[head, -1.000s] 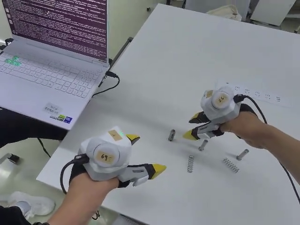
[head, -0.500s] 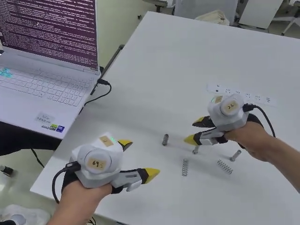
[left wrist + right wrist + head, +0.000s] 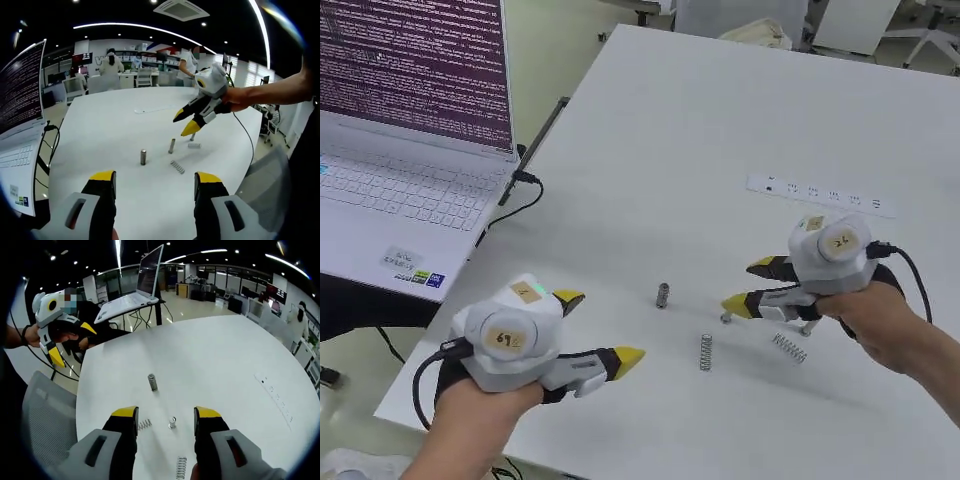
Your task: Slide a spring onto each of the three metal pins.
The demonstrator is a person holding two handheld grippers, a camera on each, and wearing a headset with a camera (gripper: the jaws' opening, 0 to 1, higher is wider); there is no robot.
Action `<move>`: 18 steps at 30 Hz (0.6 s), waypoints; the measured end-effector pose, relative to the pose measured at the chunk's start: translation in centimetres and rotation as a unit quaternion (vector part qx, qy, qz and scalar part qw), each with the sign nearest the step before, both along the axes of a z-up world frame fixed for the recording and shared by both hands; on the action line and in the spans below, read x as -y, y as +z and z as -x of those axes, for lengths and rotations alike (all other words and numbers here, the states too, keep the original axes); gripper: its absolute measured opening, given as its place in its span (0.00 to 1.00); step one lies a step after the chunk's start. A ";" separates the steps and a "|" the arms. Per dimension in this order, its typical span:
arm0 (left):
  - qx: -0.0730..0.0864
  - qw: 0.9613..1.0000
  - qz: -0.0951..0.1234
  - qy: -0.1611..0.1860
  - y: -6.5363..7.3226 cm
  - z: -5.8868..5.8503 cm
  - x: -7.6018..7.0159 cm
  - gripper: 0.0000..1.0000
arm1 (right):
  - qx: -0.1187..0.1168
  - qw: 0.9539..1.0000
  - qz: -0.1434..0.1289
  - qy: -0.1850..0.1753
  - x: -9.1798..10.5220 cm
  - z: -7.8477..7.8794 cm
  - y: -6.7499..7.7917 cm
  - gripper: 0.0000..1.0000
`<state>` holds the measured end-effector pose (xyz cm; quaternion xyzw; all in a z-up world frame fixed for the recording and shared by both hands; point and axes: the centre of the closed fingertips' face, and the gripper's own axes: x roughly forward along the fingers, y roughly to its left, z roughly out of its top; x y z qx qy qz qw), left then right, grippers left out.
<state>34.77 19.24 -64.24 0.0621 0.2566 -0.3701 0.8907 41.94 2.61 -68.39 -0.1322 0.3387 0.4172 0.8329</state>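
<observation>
Right tool [image 3: 748,285] has jaws apart and empty, low over the white table [image 3: 720,130], with a short upright metal pin [image 3: 727,318] just beside its near tip. Left tool [image 3: 600,325] also has jaws apart, holding nothing, at the near left. Far upright spring [image 3: 662,295] and near upright spring [image 3: 705,352] stand left of the pin; the loose spring [image 3: 787,347] lies flat to its right.

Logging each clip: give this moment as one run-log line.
left gripper open, empty | right gripper open, bare pin ahead of jaws | two springs loose on table
</observation>
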 end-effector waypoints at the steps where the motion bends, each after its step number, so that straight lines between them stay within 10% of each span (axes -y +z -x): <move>1: 0.000 1.000 0.000 0.000 0.0 0.0 0.0 0.59 | 0.001 1.000 -0.002 -0.006 0.3 0.1 0.1 0.43; 18: 0.003 1.000 -0.003 -0.017 0.2 -0.3 1.1 0.62 | 0.023 0.997 -0.025 -0.076 5.8 2.6 1.7 0.50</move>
